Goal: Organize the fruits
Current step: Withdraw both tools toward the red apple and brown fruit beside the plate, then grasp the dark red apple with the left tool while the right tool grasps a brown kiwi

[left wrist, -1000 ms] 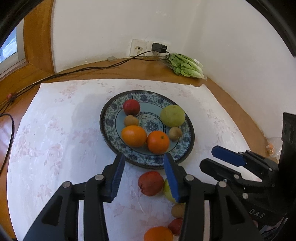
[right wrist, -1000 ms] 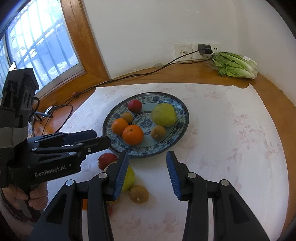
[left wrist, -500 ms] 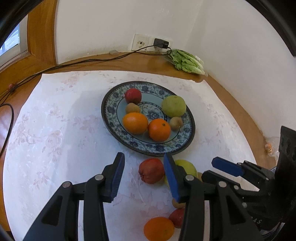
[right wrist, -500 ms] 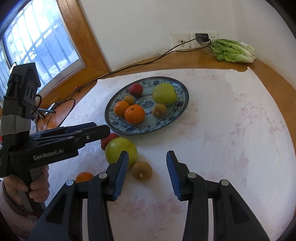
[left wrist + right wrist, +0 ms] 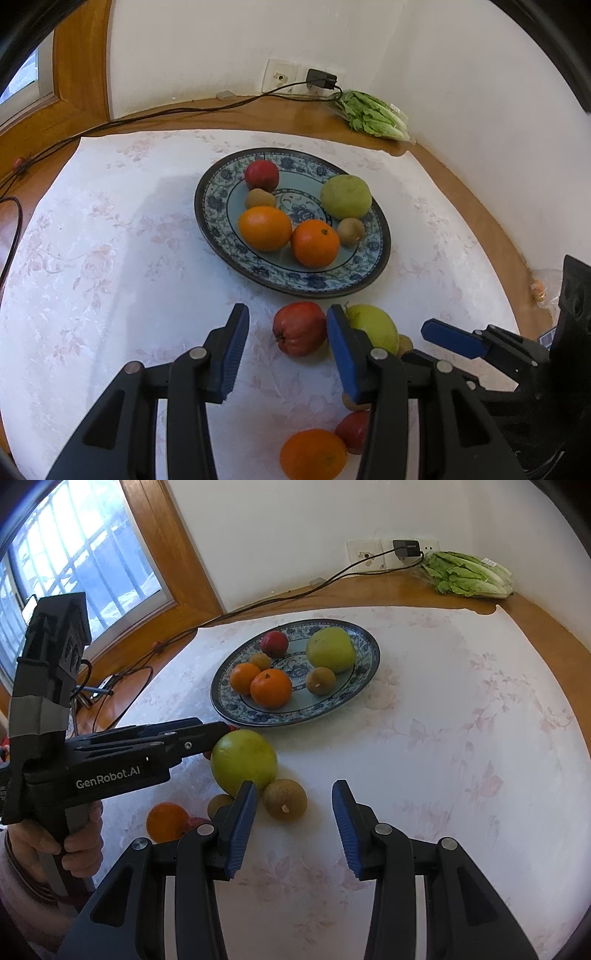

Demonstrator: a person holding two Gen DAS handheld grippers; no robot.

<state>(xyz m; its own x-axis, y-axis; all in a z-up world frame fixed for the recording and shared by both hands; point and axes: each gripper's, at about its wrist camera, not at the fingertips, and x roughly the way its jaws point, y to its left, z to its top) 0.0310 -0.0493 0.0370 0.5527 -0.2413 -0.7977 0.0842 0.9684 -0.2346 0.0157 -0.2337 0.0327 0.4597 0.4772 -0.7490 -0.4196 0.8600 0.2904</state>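
Left tool [image 5: 287, 345] open, empty, right tool [image 5: 294, 821] likewise

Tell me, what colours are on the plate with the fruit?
The plate is blue and white with flowers and a dark rim; the left wrist view shows it best.

White "GenRobot.AI" lettering on the black side of the left gripper [image 5: 221, 734], label on lettuce bag [image 5: 469, 574] too small to read

— Where is the fruit?
— Six pieces sit on the blue flowery plate [image 5: 221, 225]: two oranges, a red apple, a green one, two brown kiwis.
— And the others?
— A red apple [image 5: 299, 332], a green apple [image 5: 243, 760], a brown kiwi [image 5: 285, 799] and an orange [image 5: 313, 458] lie on the cloth, close together.
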